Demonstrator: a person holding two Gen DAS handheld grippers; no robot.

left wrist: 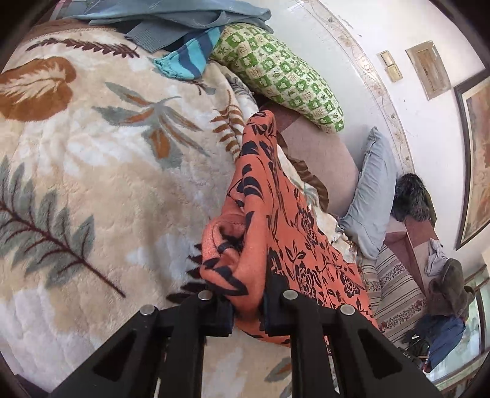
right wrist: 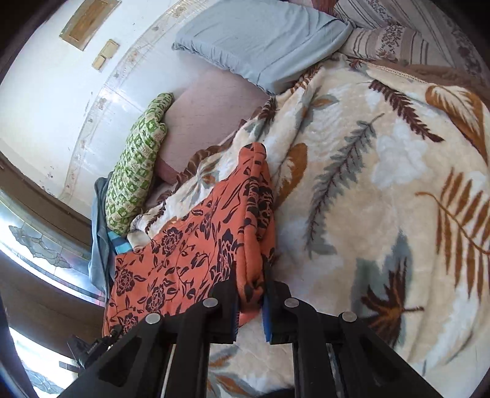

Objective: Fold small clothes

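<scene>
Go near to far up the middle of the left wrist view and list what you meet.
Left claw shut on the orange floral cloth → leaf-print blanket → green patterned pillow → blue-grey garment at the top.

Orange floral garment [left wrist: 275, 232]: soft matt knit cloth, slightly nubby; blanket [left wrist: 101, 171]: thick plush fleece, fuzzy nap; gripper fingers [right wrist: 228, 306]: matt black plastic w/ shiny metal pins; wall [left wrist: 407, 27]: smooth, semi-gloss.
</scene>
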